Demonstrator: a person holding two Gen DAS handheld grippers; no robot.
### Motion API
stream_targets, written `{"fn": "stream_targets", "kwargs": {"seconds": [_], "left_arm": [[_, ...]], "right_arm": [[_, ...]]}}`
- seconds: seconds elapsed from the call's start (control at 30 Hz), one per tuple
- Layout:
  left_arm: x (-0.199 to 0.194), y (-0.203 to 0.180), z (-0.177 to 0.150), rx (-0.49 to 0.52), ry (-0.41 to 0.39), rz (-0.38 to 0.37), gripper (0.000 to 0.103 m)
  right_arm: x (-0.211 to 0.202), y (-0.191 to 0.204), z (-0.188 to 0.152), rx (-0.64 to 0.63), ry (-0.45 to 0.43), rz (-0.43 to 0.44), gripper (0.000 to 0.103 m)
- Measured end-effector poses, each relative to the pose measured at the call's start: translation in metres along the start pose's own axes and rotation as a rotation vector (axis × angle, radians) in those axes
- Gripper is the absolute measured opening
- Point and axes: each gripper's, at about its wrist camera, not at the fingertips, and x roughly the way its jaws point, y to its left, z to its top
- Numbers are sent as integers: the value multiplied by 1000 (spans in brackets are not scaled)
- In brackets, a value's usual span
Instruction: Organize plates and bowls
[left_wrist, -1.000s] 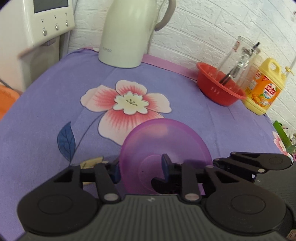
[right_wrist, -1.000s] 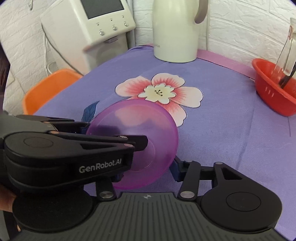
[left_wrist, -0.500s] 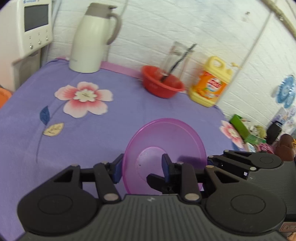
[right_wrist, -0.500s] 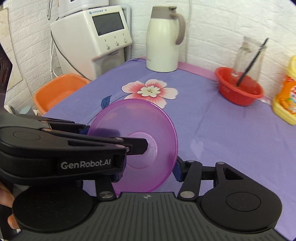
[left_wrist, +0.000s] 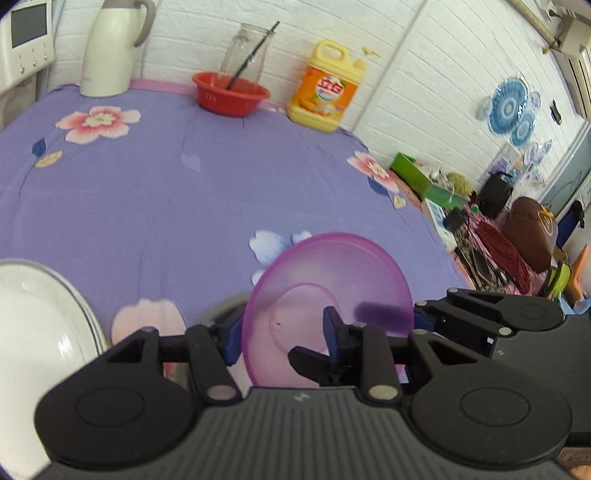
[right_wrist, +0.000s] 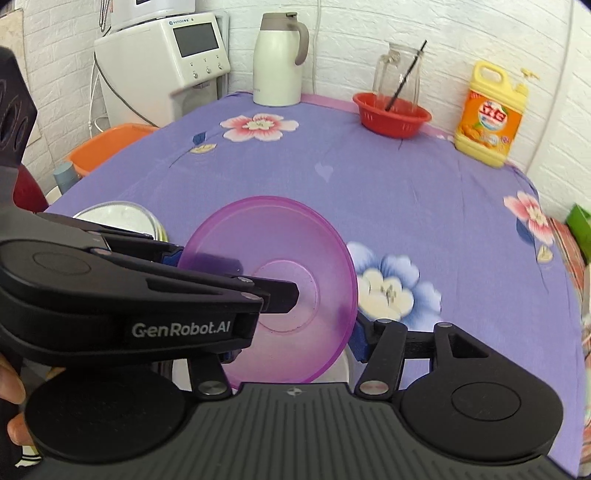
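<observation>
A white kettle (right_wrist: 277, 62), a glass jar (right_wrist: 397, 75) and a yellow detergent bottle (right_wrist: 489, 114) are standing along the wall. A water dispenser (right_wrist: 162, 70) is sitting beside the flowered purple cloth (right_wrist: 332, 184).

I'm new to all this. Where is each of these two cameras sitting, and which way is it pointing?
Left wrist: rides on the left claw, looking forward over the purple bowl it grips, toward the red basket; the right claw's fingers show at right.
Right wrist: rides on the right claw, facing the same bowl and the thermos; the left claw crosses in front, a fingertip at the lower left edge.
Shared: bowl, basket, detergent bottle.
</observation>
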Motion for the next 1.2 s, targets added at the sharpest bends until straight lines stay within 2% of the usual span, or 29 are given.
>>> {"fn": "stream_targets", "kwargs": {"seconds": [0.3, 0.37, 0.4, 0.43, 0.53, 0.6, 0.7, 0.77, 0.97, 1.07, 1.2], "left_arm": [[9, 6, -14, 10, 44, -12, 30], [7, 3, -12, 33, 41, -19, 40], [5, 3, -11, 44, 30, -18, 60], [2, 2, -10, 53, 13, -9, 71], [-14, -1, -4, 93, -75, 40, 81], [-25, -1, -1, 104, -138, 49, 83], [-41, 3, -1, 75, -226, 66, 97], [-45, 4, -6, 76, -261, 92, 97], [-43, 14, -26, 31, -285, 134, 100], [-38, 17, -34, 40, -277, 160, 100], [-28, 19, -36, 56, -255, 187, 100]], "right_arm": [[-1, 1, -28, 6, 9, 39, 98], [-4, 0, -33, 4, -2, 42, 98], [-6, -2, -33, 10, -10, 43, 99], [-11, -4, -36, 21, -27, 37, 100], [-22, -11, -39, 47, -77, -7, 103], [-32, -17, -41, 71, -124, -32, 103], [-46, -23, -47, 141, -209, -41, 103], [-51, -22, -55, 178, -258, -59, 103], [-54, -8, -79, 274, -336, -129, 103], [-53, -9, -88, 311, -344, -141, 103], [-45, -14, -89, 328, -310, -146, 103]]}}
